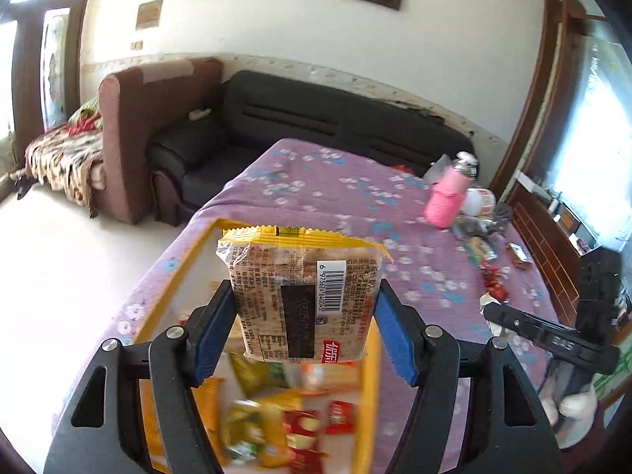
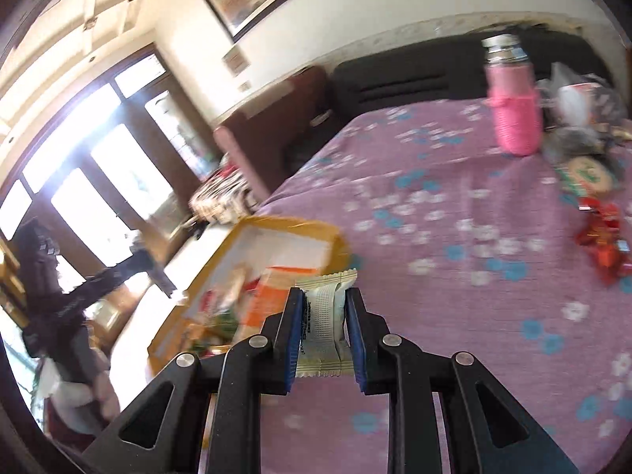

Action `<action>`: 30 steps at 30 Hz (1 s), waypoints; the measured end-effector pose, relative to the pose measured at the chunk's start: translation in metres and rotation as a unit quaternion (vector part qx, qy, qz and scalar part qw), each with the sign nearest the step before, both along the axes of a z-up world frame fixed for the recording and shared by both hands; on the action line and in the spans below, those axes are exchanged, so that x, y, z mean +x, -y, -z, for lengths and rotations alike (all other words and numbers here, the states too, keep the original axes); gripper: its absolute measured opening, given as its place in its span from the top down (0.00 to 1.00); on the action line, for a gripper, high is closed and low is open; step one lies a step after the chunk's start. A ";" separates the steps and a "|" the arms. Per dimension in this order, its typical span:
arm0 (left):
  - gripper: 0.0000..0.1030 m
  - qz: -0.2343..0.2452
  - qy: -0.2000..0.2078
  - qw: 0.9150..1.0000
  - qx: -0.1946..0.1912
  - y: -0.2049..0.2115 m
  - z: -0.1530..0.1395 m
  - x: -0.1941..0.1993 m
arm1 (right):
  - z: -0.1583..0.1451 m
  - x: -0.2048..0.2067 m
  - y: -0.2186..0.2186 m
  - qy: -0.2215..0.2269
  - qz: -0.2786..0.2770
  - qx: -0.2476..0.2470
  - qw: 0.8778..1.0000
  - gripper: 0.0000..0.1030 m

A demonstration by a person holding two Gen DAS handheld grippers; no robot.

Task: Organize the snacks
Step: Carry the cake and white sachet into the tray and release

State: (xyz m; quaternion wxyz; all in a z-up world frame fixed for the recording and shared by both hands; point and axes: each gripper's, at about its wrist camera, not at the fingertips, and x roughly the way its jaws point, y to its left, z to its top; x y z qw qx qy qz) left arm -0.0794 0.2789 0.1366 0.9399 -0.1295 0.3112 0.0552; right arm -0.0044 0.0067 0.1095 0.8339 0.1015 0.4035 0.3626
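A purple flowered cloth (image 1: 324,197) covers the table. The left gripper (image 1: 306,316) is clamped on a yellow cracker packet (image 1: 304,288), held above the yellow box (image 1: 371,387) of snacks. The right gripper (image 2: 324,328) pinches a white snack packet (image 2: 326,316); the box (image 2: 335,252) lies just ahead-left, a pink bottle (image 2: 513,118) far ahead-right.

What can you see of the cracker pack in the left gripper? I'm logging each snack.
The cracker pack is clear film with yellow crimped ends, showing pale crackers inside. Its back faces the camera: barcode, dense print, dark date strip. It stands upright, pinched at both sides by the left gripper, held above the yellow box of snacks.
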 end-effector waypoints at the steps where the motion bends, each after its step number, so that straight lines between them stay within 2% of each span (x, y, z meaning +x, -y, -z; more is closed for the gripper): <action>1: 0.33 -0.005 -0.007 1.000 -0.004 -0.009 0.005 0.005 | 0.000 0.001 -0.017 -0.011 -0.013 0.001 1.000 0.79; 5: 0.33 -0.021 -0.034 0.999 -0.026 -0.041 0.023 0.017 | 0.011 0.007 -0.081 -0.058 -0.058 0.000 0.997 0.79; 9: 0.33 -0.029 -0.053 0.997 -0.042 -0.063 0.042 0.025 | 0.032 0.011 -0.134 -0.081 -0.081 -0.024 0.993 0.79; 15: 0.33 -0.029 -0.068 0.995 -0.073 -0.079 0.062 0.033 | 0.057 0.021 -0.177 -0.095 -0.088 -0.055 0.990 0.79; 21: 0.32 -0.036 -0.072 0.993 -0.082 -0.080 0.068 0.035 | 0.058 0.024 -0.184 -0.073 -0.078 -0.060 0.992 0.71; 25: 0.31 -0.047 -0.068 0.993 -0.085 -0.080 0.061 0.024 | 0.044 0.019 -0.172 -0.051 -0.065 -0.051 0.995 0.66; 28: 0.31 -0.066 -0.050 0.995 -0.063 -0.071 0.048 0.005 | 0.031 0.007 -0.156 -0.026 -0.054 -0.045 0.997 0.58; 30: 0.27 -0.089 -0.039 0.995 -0.032 -0.062 0.038 -0.009 | 0.021 -0.006 -0.141 -0.002 -0.043 -0.044 0.998 0.53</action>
